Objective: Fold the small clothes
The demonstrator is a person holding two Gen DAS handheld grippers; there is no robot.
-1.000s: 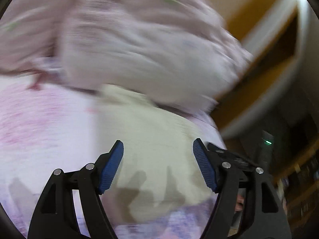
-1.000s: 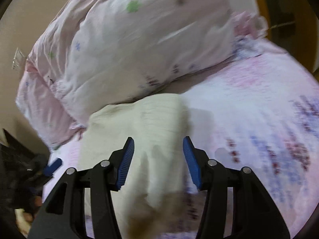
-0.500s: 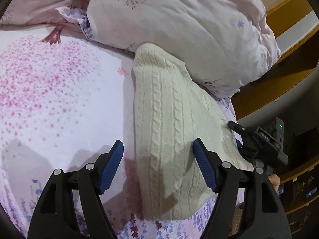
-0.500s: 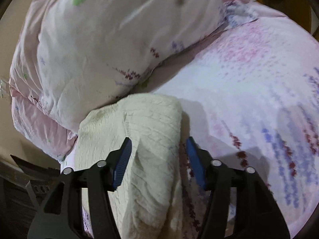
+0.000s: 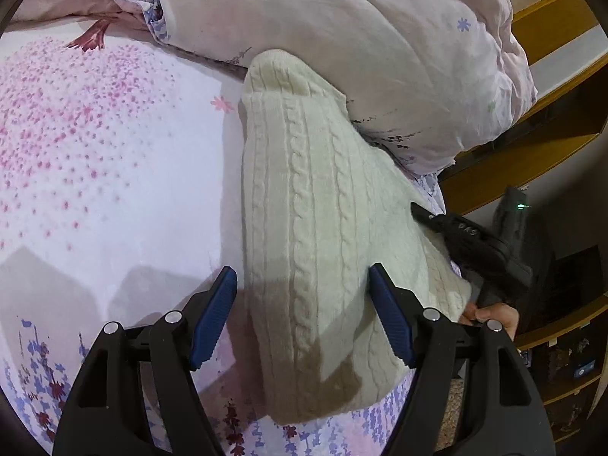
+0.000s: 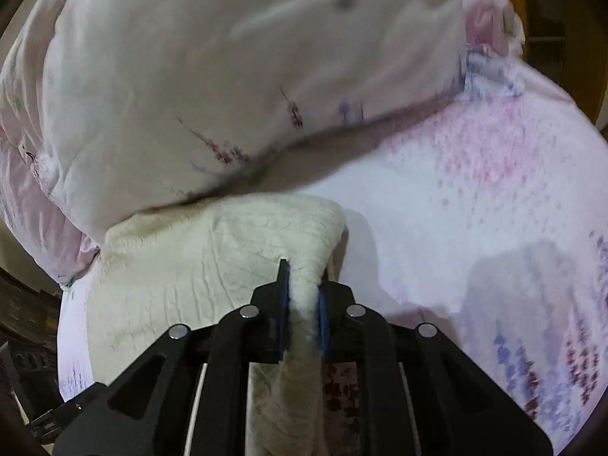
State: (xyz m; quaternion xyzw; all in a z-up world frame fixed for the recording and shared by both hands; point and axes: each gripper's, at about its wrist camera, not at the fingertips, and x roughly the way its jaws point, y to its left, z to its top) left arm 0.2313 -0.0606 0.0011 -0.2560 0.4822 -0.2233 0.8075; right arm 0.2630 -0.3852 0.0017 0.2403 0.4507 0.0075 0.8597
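Observation:
A cream cable-knit garment [image 5: 315, 212] lies folded on the floral bed sheet [image 5: 106, 174], its far end against a pillow. My left gripper [image 5: 304, 296] is open, its blue pads either side of the garment's near part, above it. In the right wrist view my right gripper [image 6: 303, 288] is shut on a pinched fold of the same cream garment [image 6: 212, 258] near its right edge. The right gripper's body [image 5: 478, 247] shows at the garment's right side in the left wrist view.
A large pale pink floral pillow [image 5: 342, 38] lies behind the garment, also in the right wrist view [image 6: 228, 76]. Wooden bed frame and shelves [image 5: 551, 87] stand to the right past the bed's edge. A wide stretch of sheet [image 6: 475, 209] lies beside the garment.
My right gripper has closed on a fold of the cream garment; it was open half a second ago. My left gripper stays open and has moved slightly closer over the garment.

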